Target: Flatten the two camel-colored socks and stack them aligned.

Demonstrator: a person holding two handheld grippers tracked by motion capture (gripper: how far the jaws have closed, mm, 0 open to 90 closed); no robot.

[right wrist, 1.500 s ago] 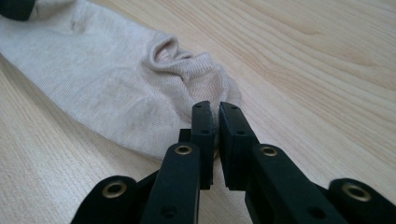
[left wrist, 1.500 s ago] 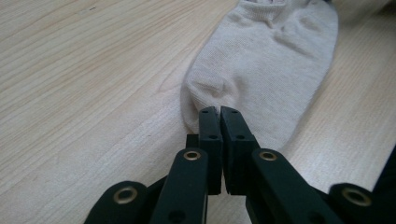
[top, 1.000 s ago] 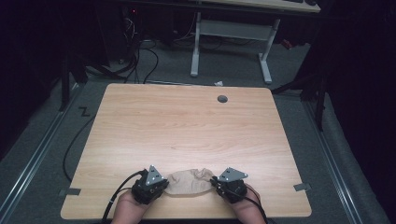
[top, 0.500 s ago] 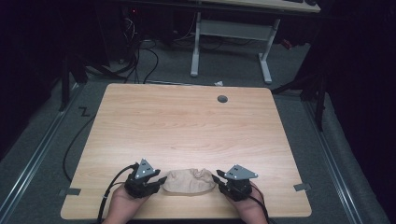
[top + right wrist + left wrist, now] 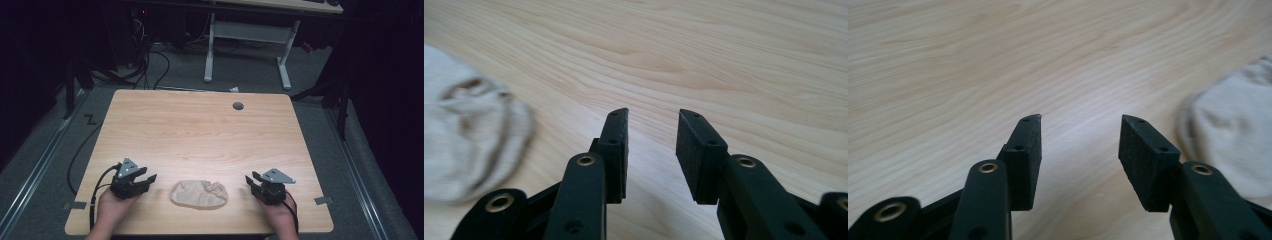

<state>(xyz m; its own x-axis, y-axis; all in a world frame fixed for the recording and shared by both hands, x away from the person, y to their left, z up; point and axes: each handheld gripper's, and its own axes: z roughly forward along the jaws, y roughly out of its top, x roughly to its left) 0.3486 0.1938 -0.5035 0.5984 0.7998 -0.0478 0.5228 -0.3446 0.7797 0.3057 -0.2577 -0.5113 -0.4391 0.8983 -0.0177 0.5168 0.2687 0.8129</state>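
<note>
A soft tan cloth bundle (image 5: 199,194) lies on the tabletop (image 5: 200,135) between the left hand-held gripper (image 5: 140,181) and the right hand-held gripper (image 5: 254,181), apart from both, and both have their jaws wide with nothing in them. It looks light and floppy, so pinching a raised fold near one end should work best. Its long side runs from one hand-held gripper toward the other.

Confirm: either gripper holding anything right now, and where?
Nothing held. Left gripper and right gripper are both open, apart from the beige cloth lying between them.
</note>
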